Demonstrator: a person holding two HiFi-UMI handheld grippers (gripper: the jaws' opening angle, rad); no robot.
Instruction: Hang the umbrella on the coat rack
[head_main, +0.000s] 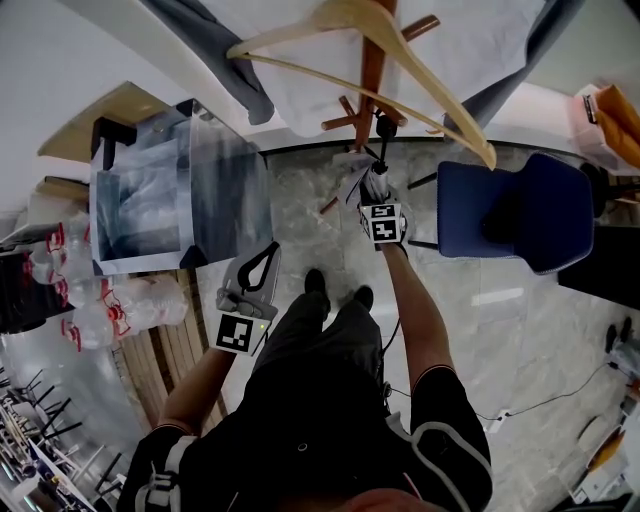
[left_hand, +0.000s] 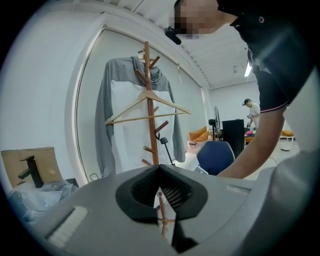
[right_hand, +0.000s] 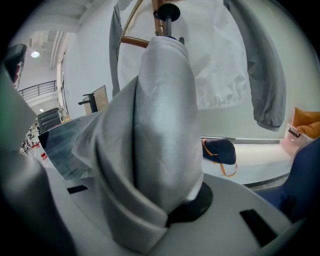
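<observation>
The left claw (head_main: 268, 252) is kept shut and empty. The folded silver umbrella (right_hand: 160, 135) is gripped by the right claw (head_main: 378, 195), its black end near the coat rack (head_main: 372, 70) pegs. Hanging is judged not yet done.

Right gripper (head_main: 377, 192) is held far out, arm straight, clamped on the umbrella (right_hand: 160, 125). Left gripper (head_main: 262, 262) hangs near the body, jaws together, empty.
</observation>
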